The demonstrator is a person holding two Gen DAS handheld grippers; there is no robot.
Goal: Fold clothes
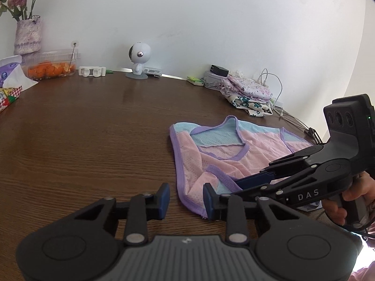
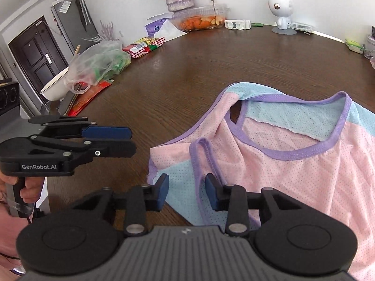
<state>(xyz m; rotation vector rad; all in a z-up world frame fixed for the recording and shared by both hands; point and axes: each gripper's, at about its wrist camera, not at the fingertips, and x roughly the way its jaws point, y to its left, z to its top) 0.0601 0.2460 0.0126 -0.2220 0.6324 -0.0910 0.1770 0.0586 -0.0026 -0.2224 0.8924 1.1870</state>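
left gripper (image 1: 186, 199): jaws apart, gripping nothing, at bottom centre beside the top's hem, likely lining up a corner | right gripper (image 2: 187, 192): jaws apart over the top's (image 2: 293, 168) blue corner, nothing pinched | top: crumpled at right on table (image 1: 82, 140) | folded pile (image 1: 248, 93) upper right; fold path unobstructed

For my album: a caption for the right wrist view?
Right gripper open above a pink vest on a wooden table.
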